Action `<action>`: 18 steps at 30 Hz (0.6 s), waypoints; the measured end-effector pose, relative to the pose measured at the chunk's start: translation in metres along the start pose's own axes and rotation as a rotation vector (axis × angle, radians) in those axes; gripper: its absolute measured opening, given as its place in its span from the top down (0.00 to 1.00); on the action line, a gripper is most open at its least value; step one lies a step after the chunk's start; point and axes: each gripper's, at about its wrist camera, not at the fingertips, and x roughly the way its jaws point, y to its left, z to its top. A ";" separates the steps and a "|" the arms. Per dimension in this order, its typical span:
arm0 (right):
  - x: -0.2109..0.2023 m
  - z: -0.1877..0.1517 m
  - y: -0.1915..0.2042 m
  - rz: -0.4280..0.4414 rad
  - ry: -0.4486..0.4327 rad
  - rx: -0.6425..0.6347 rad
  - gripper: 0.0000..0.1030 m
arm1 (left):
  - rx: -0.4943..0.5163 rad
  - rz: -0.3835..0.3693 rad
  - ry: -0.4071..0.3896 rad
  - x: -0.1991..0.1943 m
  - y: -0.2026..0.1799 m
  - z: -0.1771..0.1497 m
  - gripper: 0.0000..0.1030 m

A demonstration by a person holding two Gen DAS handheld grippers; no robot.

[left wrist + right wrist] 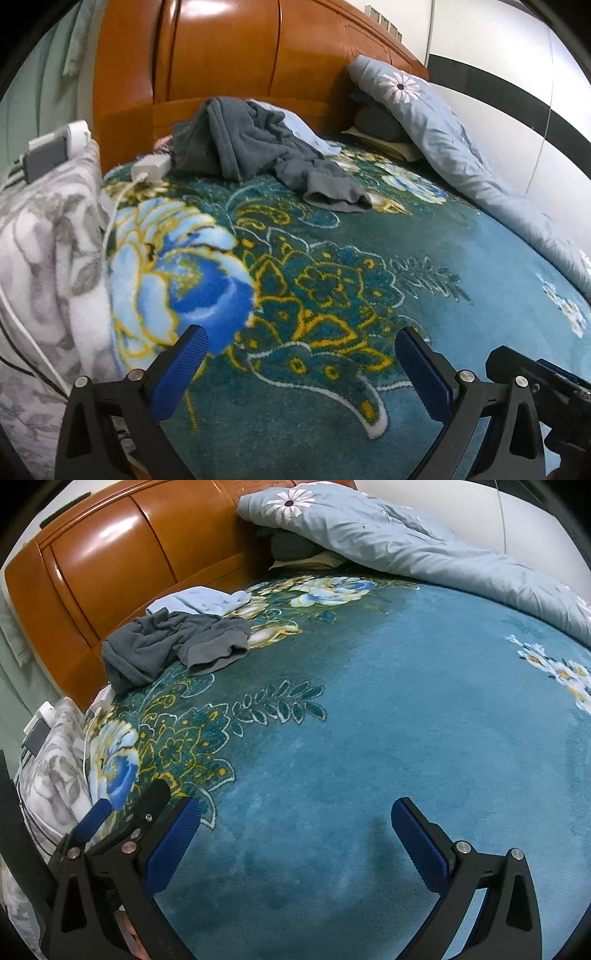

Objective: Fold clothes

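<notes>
A crumpled dark grey garment [258, 147] lies in a heap at the head of the bed, on a teal flowered blanket [424, 266]. It also shows in the right wrist view [173, 642], with a pale blue garment [199, 600] behind it. My left gripper [301, 336] is open and empty, low over the blanket, well short of the heap. My right gripper [295, 808] is open and empty over the plain teal part of the blanket [388, 709]. The left gripper [125, 805] shows at the left of the right wrist view.
An orange wooden headboard [221, 55] stands behind the heap. A light blue quilt [443, 140] lies bunched along the right side. A grey-and-white pillow [48, 229] lies at the left, with a white charger [149, 166] and cable beside it.
</notes>
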 end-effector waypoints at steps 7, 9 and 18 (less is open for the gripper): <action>0.009 -0.002 -0.002 -0.037 0.019 -0.008 0.00 | 0.000 -0.005 0.046 0.010 -0.001 -0.002 0.00; 0.014 -0.004 -0.004 -0.050 0.031 -0.003 0.00 | 0.013 0.010 0.062 0.013 -0.003 -0.003 0.00; 0.018 -0.005 -0.012 -0.093 0.013 0.011 0.00 | 0.057 0.061 0.089 0.018 -0.011 -0.005 0.00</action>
